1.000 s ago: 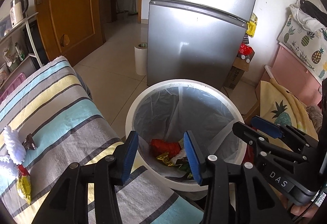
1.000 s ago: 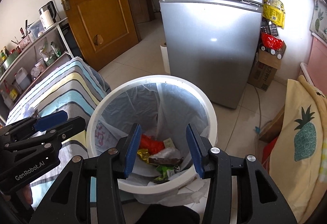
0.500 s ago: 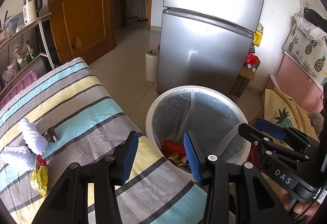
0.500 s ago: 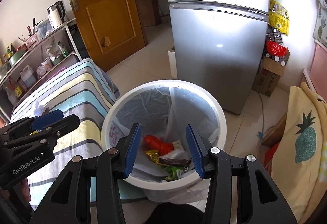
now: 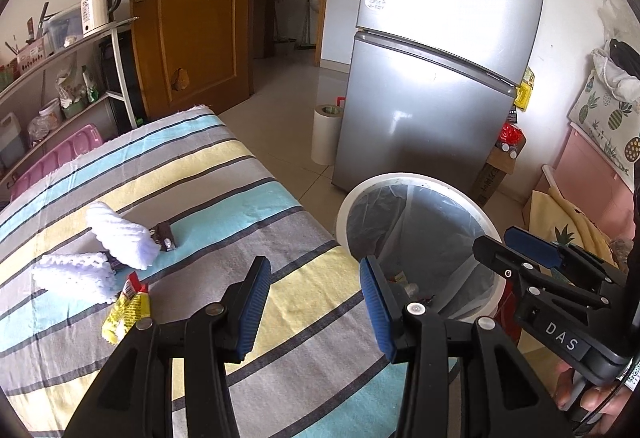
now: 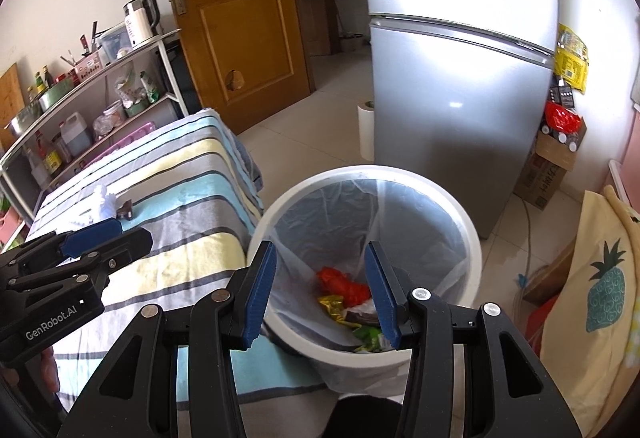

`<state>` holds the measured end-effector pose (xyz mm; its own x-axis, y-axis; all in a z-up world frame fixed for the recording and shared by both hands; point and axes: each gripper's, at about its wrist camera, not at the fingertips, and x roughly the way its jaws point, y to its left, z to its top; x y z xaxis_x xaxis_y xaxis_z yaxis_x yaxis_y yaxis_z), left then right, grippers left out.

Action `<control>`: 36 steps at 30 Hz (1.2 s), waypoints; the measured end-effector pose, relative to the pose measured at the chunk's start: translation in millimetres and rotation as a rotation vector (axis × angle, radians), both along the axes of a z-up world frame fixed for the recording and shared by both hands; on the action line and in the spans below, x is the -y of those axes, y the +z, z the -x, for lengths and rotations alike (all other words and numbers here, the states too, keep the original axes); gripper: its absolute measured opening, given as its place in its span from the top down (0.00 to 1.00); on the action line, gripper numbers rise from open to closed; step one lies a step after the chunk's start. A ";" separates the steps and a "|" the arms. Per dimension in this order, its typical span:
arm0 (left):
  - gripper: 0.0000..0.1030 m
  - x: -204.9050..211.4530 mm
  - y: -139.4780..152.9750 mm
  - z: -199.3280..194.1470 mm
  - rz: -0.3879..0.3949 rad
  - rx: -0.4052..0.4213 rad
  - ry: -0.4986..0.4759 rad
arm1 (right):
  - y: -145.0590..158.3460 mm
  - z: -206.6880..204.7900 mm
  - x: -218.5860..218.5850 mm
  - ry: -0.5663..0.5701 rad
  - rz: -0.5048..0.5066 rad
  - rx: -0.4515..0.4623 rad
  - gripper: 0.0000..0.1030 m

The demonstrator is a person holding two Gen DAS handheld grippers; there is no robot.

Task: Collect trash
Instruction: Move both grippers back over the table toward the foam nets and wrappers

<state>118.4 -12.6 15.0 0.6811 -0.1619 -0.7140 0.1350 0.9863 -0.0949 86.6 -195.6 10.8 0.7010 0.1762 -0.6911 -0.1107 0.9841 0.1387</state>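
Note:
A white trash bin [image 6: 472,238] with a clear liner stands beside the striped table [image 5: 248,206]; it also shows in the left wrist view [image 5: 344,206]. Red, gold and green wrappers [image 6: 344,286] lie inside it. On the table lie two crumpled white tissues [image 5: 120,234], a dark brown wrapper [image 5: 164,236] and a yellow and red wrapper [image 5: 128,308]. My left gripper [image 5: 314,302] is open and empty above the table's near edge. My right gripper [image 6: 320,286] is open and empty above the bin.
A silver fridge [image 5: 432,78] stands behind the bin, with a white paper roll [image 5: 326,134] on the floor beside it. A wooden door [image 5: 192,10] and a shelf rack [image 6: 92,98] with bottles are at the left. A pineapple-print cloth [image 6: 600,290] lies at the right.
My left gripper has swung left from over the bin to over the striped table, bringing the tissues and wrappers into fuller view. My right gripper has drawn back slightly, still over the bin.

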 end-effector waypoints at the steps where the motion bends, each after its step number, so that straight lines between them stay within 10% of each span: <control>1: 0.55 -5.5 0.9 2.2 0.005 0.003 0.005 | 0.8 0.4 -3.6 0.009 -0.001 0.002 0.54; 22: 0.53 -155.1 -12.7 31.3 0.020 -0.022 0.298 | -14.4 -11.2 -116.3 0.264 0.020 -0.037 0.54; 36: 0.47 -169.7 -23.2 -11.2 -0.004 -0.073 0.274 | -25.3 -23.1 -160.5 0.347 0.055 -0.070 0.54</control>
<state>129.6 157.1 -8.2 0.6458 0.0243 -0.7631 -0.1441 0.9854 -0.0905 109.8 -35.1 -14.6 0.5566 0.3572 -0.7501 -0.4319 0.8956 0.1060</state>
